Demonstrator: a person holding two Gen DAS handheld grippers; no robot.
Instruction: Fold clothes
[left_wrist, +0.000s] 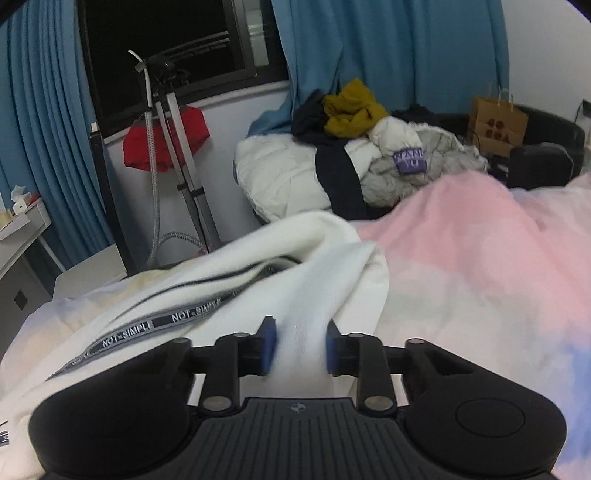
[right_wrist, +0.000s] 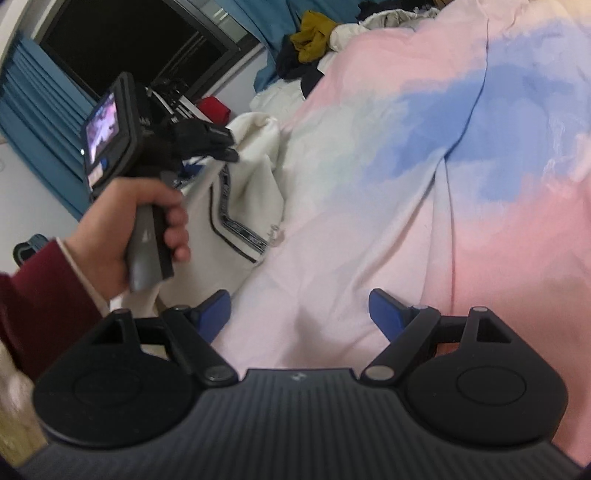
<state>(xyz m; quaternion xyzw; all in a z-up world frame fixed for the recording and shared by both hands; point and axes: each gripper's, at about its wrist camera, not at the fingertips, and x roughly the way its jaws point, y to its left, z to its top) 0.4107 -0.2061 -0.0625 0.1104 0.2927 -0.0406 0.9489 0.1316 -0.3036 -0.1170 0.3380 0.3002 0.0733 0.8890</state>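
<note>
Each claw, the left claw (left_wrist: 300, 347) and the right claw (right_wrist: 300, 314), is matte black plastic with a ribbed centre plate, two rounded side housings with circular discs, silver pivot pins on the linkage arms, and blue finger pads (left_wrist: 266, 343). The hand (right_wrist: 122, 229) wears a dark red sleeve (right_wrist: 40, 295) over a white cuff.

The right gripper (right_wrist: 300, 314) is hovering wide open over the pink-and-blue bedspread (right_wrist: 424, 177), while a hand (right_wrist: 122, 236) is gripping the left gripper (right_wrist: 225, 147) against the white garment (right_wrist: 251, 192).
</note>
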